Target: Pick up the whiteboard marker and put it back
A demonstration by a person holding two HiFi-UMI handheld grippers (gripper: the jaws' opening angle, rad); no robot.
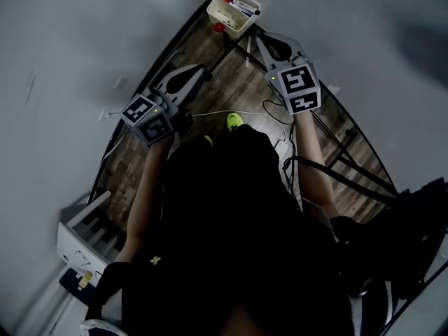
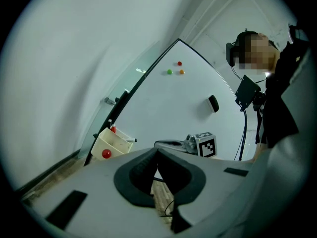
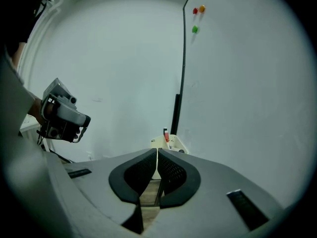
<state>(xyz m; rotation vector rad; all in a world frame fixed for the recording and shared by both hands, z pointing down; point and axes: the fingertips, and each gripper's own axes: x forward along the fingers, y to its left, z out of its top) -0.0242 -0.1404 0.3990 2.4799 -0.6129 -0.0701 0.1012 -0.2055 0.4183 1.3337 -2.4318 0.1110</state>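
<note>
The head view looks steeply down past the person's dark torso onto both outstretched tools, the left gripper (image 1: 198,72) and the right gripper (image 1: 267,42), with the wood floor (image 1: 231,82) and the cream tray (image 1: 234,21) well ahead. The left gripper view sits low and close behind its own jaws, facing the whiteboard (image 2: 188,103) level, and the right gripper view looks the same way along its jaws towards the board's edge. All three views share the tray, both gripper views share the coloured magnets (image 2: 169,72), and each catches the other gripper.
</note>
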